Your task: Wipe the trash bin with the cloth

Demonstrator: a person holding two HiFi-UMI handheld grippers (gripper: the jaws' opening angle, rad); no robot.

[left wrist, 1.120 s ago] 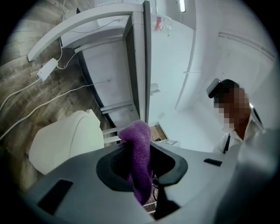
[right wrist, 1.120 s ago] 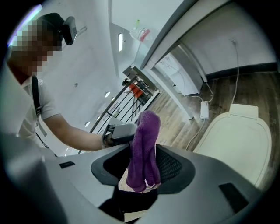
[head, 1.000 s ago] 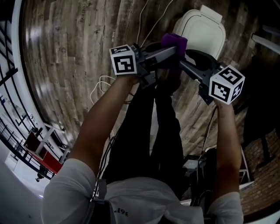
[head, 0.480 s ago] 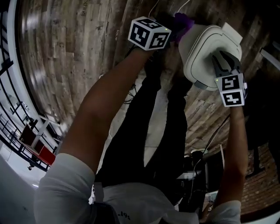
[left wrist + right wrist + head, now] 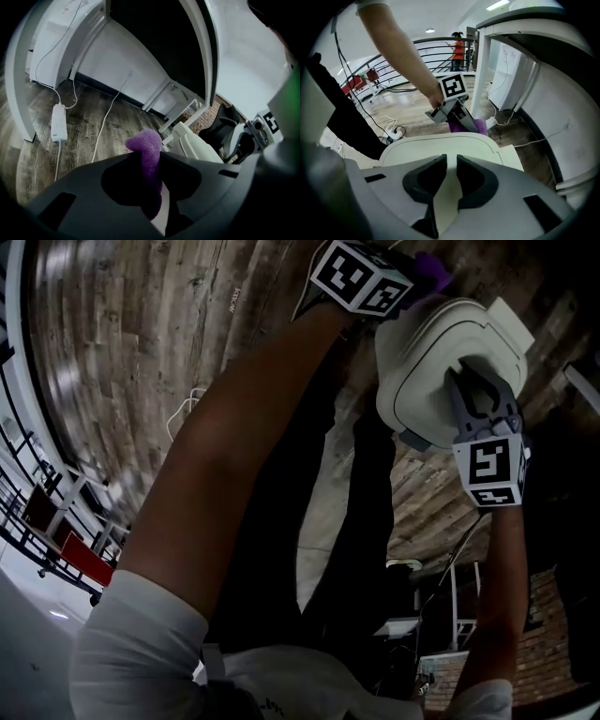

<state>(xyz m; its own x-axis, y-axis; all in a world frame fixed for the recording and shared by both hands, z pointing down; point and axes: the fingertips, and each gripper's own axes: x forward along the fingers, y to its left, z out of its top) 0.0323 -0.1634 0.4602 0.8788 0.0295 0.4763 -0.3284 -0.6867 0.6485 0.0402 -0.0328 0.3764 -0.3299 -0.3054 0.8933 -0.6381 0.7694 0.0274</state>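
Observation:
The white trash bin (image 5: pixel 422 362) stands on the wood floor, its lid shut. My left gripper (image 5: pixel 405 287) is shut on a purple cloth (image 5: pixel 433 266) at the bin's far top edge. In the left gripper view the cloth (image 5: pixel 146 147) sticks up between the fingers, with the bin (image 5: pixel 197 147) just beyond it. My right gripper (image 5: pixel 478 382) points down onto the lid. Its jaws have just been closing and now stand a narrow gap apart (image 5: pixel 450 161). Only the cream lid (image 5: pixel 417 147) shows through that gap, and nothing is pinched.
A white power strip (image 5: pixel 59 129) and cables lie on the floor near a white cabinet. The person's dark trouser legs (image 5: pixel 337 521) stand beside the bin. A black chair (image 5: pixel 229 126) is behind it. A railing and a person in orange (image 5: pixel 458 47) are far off.
Both grippers have come down from in front of the body to the bin. The left carried the cloth to the bin's far edge; the right settled over the lid and narrowed its jaws.

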